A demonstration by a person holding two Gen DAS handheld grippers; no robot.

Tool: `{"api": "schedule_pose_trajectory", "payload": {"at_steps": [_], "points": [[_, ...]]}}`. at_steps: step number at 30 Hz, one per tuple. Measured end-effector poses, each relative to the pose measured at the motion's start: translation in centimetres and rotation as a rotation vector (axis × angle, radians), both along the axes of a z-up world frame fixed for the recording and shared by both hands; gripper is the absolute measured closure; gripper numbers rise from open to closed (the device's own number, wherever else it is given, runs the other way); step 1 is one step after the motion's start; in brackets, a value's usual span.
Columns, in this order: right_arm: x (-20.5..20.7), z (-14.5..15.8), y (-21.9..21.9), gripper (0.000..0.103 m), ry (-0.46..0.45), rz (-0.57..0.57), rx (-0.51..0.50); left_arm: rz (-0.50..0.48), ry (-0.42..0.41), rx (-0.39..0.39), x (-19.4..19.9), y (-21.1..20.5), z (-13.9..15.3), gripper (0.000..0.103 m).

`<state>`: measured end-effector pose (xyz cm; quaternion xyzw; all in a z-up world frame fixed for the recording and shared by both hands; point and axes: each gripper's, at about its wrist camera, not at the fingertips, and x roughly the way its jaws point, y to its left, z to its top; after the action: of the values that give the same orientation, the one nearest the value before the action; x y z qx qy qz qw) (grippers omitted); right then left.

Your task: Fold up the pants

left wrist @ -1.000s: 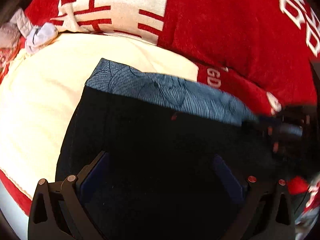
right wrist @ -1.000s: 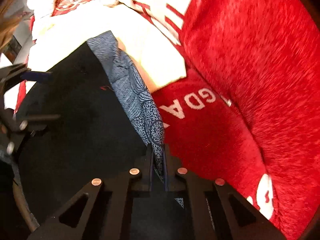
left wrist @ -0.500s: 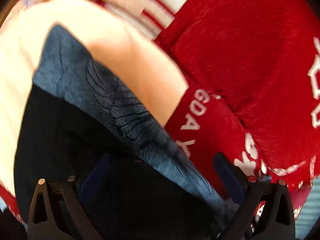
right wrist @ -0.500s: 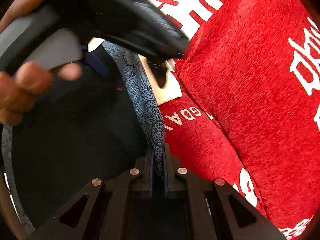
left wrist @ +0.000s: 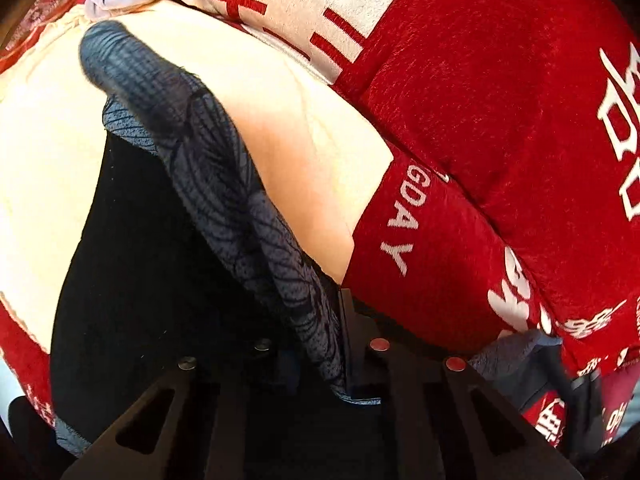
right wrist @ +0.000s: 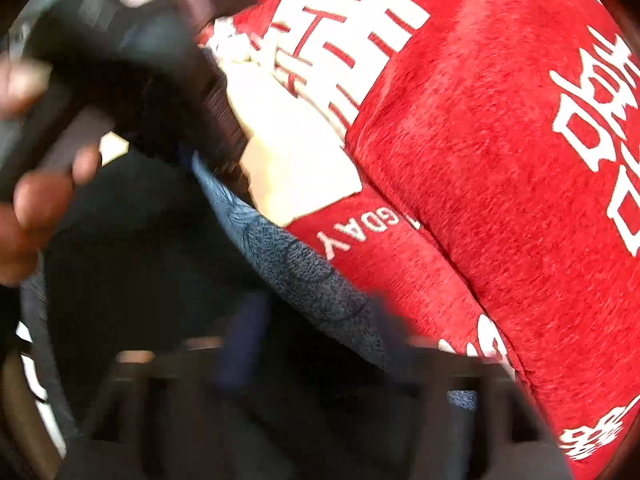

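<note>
- The left claw, open a second ago, now pinches the blue patterned band of the dark pants, which run ahead and left of it.
- The right claw, clamped there before, is opening; the band lies between its blurred jaws, unpressed. The handover looks done.
- A hand tilts the left tool steeply downward over the red blanket.

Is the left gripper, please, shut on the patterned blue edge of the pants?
Yes: the left gripper pinches the pants at their blue edge.
</note>
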<state>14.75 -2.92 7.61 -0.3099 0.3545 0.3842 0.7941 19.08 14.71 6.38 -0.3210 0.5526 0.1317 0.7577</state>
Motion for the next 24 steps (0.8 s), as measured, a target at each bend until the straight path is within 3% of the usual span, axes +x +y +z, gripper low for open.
{"api": "schedule_pose_trajectory", "payload": {"at_steps": [4, 8, 10, 11, 12, 14, 17, 24], "points": [[2.6, 0.1, -0.3, 0.013, 0.123, 0.03, -0.027, -0.006, 0.006, 0.007, -0.5, -0.2, -0.3, 0.087], [3.9, -3.5, 1.1, 0.013, 0.18, 0.056, -0.233, -0.018, 0.008, -0.004, -1.1, -0.2, -0.3, 0.087], [3.7, -4.6, 1.2, 0.024, 0.226, 0.079, -0.271, -0.033, 0.001, -0.01, -1.7, -0.1, -0.1, 0.087], [3.5, -4.3, 0.9, 0.056, 0.198, 0.075, -0.278, -0.04, -0.006, -0.015, -2.0, 0.0, 0.1, 0.087], [3.3, -3.8, 0.8, 0.08, 0.159, 0.051, -0.287, -0.044, -0.018, -0.028, -2.4, 0.1, 0.4, 0.087], [2.7, -1.4, -0.5, 0.082, 0.162, 0.018, -0.211, -0.042, -0.049, -0.044, -3.4, 0.1, 1.4, 0.087], [-0.2, 1.4, -1.9, 0.083, 0.09, -0.009, -0.147, -0.033, -0.123, -0.069, -5.6, 0.0, 3.7, 0.087], [-9.8, 2.3, -1.7, 0.084, -0.154, -0.076, -0.182, -0.067, -0.173, -0.078, -12.8, -1.8, 4.2, 0.087]]}}
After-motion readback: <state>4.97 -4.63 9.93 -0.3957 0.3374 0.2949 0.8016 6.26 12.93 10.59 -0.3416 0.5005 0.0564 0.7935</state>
